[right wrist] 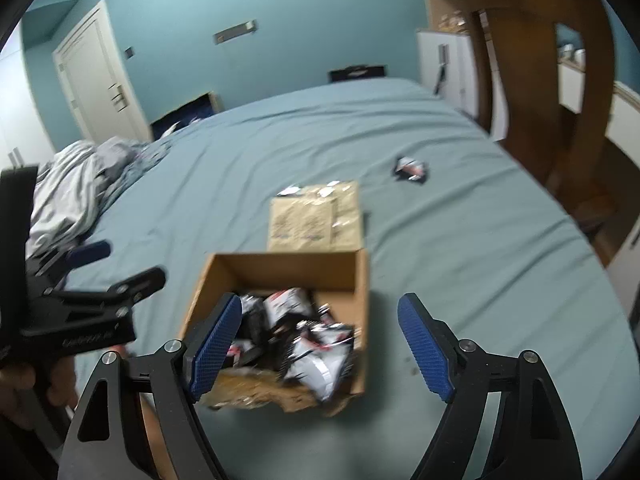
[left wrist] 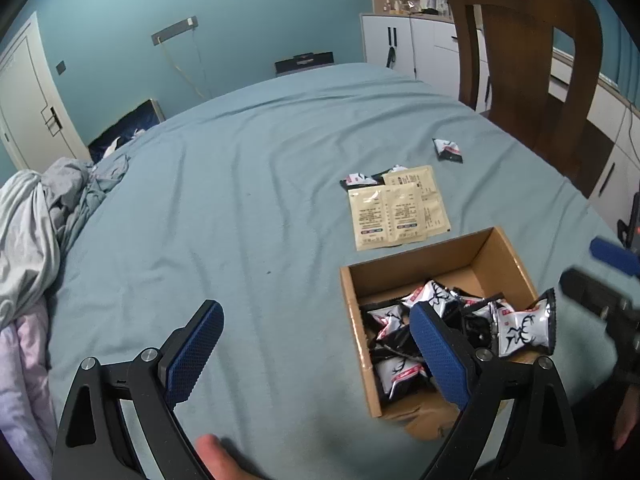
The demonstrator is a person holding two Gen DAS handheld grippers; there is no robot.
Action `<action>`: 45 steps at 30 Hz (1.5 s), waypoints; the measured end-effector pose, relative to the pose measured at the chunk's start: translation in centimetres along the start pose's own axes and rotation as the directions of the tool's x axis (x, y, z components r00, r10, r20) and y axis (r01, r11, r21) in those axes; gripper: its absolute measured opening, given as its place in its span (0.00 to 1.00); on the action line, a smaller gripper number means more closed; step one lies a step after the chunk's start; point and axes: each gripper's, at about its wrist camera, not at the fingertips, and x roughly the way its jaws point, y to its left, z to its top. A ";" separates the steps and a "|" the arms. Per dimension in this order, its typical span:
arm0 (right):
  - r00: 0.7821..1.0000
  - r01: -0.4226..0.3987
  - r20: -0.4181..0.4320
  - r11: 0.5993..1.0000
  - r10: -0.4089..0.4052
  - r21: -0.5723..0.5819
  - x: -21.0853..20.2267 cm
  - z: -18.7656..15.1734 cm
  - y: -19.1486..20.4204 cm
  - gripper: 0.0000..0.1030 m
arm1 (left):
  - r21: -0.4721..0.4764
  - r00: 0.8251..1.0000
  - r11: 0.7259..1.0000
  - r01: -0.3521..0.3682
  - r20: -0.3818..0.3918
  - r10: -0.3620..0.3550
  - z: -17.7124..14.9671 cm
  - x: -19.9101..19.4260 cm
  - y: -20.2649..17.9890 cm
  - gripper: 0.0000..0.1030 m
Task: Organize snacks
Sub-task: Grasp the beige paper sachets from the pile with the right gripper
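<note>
A cardboard box (left wrist: 496, 252) sits on a blue-grey bed sheet (left wrist: 240, 200), open at the top and partly filled with black-and-white snack packs (left wrist: 432, 294). In the left wrist view the left gripper (left wrist: 316, 354) is spread wide and grasps nothing: one blue pad hangs over bare sheet at 7 o'clock, the other over the box's near corner at 5 o'clock. One pack (left wrist: 526, 328) is perched on the box's right rim, tilted up, at 4 o'clock. Just beyond the box, at 1 o'clock, lie overlapping beige sachets (left wrist: 396, 210) with another black-and-white pack peeking out from under their far edge, and a lone pack (left wrist: 448, 150) lies farther off, near a wooden chair (left wrist: 520, 60). In the blurred right wrist view the right gripper (right wrist: 320, 348) is also released, jaws wide with nothing pressed between them, its left pad over the box's contents (right wrist: 304, 340) and its right pad over the sheet beside the box. The left tool shows at 9 o'clock there. Crumpled bedding (left wrist: 36, 220) is heaped at the sheet's left edge.
</note>
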 end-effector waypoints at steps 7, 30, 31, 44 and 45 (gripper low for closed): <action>0.949 0.281 0.155 0.959 -0.274 -0.029 -2.1 0.0 1.1 0.78 | -0.007 1.000 1.000 -0.009 0.011 0.009 0.3 -0.6 0.1 0.93; 0.979 0.057 -0.200 0.997 -0.044 0.060 3.8 3.9 -2.7 0.78 | 0.014 0.998 1.000 0.003 -0.060 -0.002 0.9 0.6 -0.3 0.93; 0.978 0.058 -0.205 0.996 -0.041 0.075 4.2 4.3 -3.2 0.78 | 0.011 0.998 1.000 0.010 -0.067 -0.009 1.0 0.8 -0.3 0.93; 0.960 -0.009 -0.277 0.989 0.050 0.149 11.3 9.3 -6.3 0.78 | 0.049 0.991 0.998 0.050 -0.126 -0.044 1.8 2.7 -0.8 0.93; 0.955 -0.009 -0.291 0.988 0.055 0.156 12.3 9.6 -6.7 0.78 | 0.049 0.991 0.997 0.054 -0.129 -0.047 1.9 2.8 -0.8 0.93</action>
